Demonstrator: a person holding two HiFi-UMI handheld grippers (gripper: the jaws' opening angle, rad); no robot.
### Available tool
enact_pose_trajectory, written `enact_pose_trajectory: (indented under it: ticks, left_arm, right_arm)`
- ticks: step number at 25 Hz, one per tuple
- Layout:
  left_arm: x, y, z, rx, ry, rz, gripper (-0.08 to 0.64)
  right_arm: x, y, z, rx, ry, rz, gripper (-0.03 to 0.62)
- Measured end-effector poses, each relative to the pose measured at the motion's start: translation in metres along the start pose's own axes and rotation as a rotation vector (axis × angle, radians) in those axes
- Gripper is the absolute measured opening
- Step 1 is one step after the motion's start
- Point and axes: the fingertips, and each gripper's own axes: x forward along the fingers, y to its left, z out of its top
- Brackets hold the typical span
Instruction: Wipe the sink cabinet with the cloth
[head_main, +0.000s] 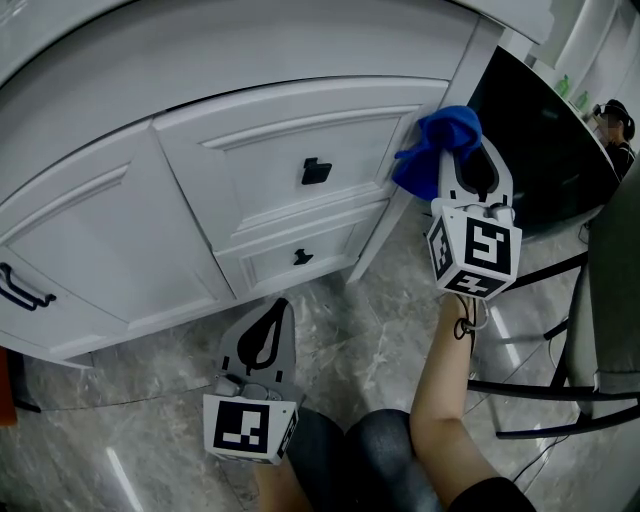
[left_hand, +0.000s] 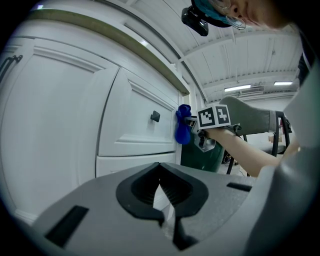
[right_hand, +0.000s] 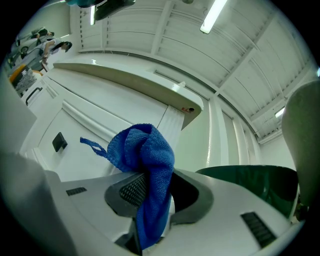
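While the right tool (head_main: 467, 150) is clamped on the blue cloth (head_main: 435, 150) — bunched against the sink cabinet's (head_main: 100, 230) corner post, beside its upper drawer (head_main: 290, 160) — the left tool (head_main: 278, 308) hangs low before that cabinet, jaws together, empty.

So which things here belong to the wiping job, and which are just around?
Job: blue cloth, clamped in the right gripper; white sink cabinet.
Just around: left gripper, shut and empty; dark green bin; black metal frame.
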Motion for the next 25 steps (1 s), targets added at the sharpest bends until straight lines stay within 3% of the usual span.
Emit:
enact_pose_trajectory:
  ticks: [25]
  left_arm:
    - [0.002, -0.003, -0.001, 0.007, 0.011, 0.000, 0.003]
  right_arm:
    - [-0.004, 0.005, -0.014, -0.009, 0.002, 0.041, 0.115]
